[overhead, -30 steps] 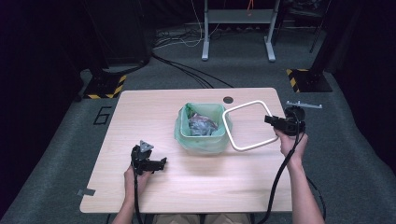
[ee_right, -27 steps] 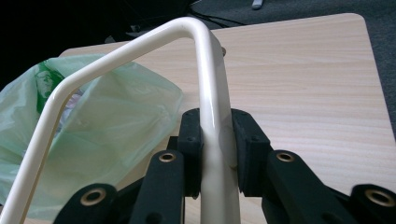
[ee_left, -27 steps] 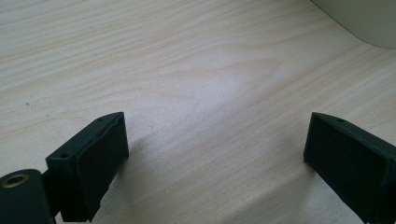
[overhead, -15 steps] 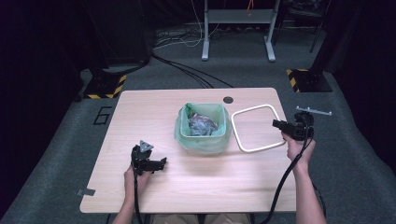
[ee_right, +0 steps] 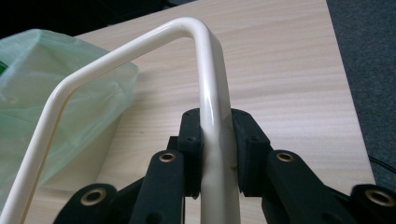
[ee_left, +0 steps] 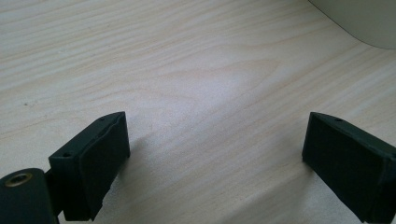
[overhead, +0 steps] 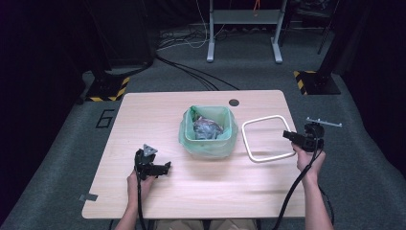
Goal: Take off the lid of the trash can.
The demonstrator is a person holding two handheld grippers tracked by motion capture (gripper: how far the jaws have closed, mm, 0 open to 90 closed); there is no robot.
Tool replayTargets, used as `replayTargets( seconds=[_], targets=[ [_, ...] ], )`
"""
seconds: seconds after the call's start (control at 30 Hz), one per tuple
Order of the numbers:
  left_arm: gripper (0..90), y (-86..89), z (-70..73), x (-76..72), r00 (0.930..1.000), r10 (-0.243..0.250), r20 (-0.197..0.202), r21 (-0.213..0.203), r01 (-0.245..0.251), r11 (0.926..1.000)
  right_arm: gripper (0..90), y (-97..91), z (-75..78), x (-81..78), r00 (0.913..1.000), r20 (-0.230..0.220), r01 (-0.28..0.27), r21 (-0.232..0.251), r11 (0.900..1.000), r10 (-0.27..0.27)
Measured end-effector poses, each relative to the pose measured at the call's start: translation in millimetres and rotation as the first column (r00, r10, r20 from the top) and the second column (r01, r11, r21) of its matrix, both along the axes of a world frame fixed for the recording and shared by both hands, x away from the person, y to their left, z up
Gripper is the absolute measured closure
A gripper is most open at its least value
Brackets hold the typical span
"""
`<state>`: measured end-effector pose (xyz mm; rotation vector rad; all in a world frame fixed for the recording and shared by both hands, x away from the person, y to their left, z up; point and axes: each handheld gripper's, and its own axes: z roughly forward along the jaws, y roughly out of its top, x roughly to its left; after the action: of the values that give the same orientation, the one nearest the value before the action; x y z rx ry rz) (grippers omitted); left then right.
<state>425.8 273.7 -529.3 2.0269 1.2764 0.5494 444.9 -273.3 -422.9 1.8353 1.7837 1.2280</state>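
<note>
The right gripper (overhead: 288,135) clamps the white frame (overhead: 266,138) at the table's (overhead: 158,108) right edge, just beside the green-lined bin (overhead: 209,132) holding crumpled waste (overhead: 207,128); the left gripper (overhead: 165,167) rests open near the front edge

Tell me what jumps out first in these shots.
The small bin lined with a pale green plastic bag, crumpled waste inside, sits mid-table. Right of it, the right gripper clamps the cream-white square frame by its near edge. The left gripper rests open on the light wooden table, near the front left.
</note>
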Motion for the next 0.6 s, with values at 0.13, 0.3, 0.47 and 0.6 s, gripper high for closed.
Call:
replayTargets(
  seconds=[0.13, 0.3, 0.47, 0.6],
  targets=[
    [7.1, 0.1, -0.1, 0.1, 1.0000, -0.001, 0.000, -0.001, 0.001, 1.0000, 74.9, -2.5, -7.6, -0.4, 0.9998, -0.016, 0.007, 0.000, 1.0000, -0.007],
    [7.1, 0.1, -0.1, 0.1, 1.0000, -0.001, -0.001, -0.001, 0.001, 1.0000, 74.9, -5.2, -15.0, -0.7, 0.9993, -0.031, 0.022, -0.007, 0.9997, -0.022],
    [7.1, 0.1, 0.0, 0.2, 1.0000, 0.000, 0.000, 0.000, 0.000, 1.0000, 74.8, -6.6, -22.5, -0.6, 0.9984, -0.050, 0.024, -0.049, 0.9985, -0.027],
    [7.1, 0.1, 0.0, 0.2, 1.0000, -0.001, -0.001, 0.000, 0.001, 1.0000, 74.8, -9.3, -28.3, -0.8, 0.9975, -0.060, 0.034, -0.045, 0.9984, -0.036]
  ],
)
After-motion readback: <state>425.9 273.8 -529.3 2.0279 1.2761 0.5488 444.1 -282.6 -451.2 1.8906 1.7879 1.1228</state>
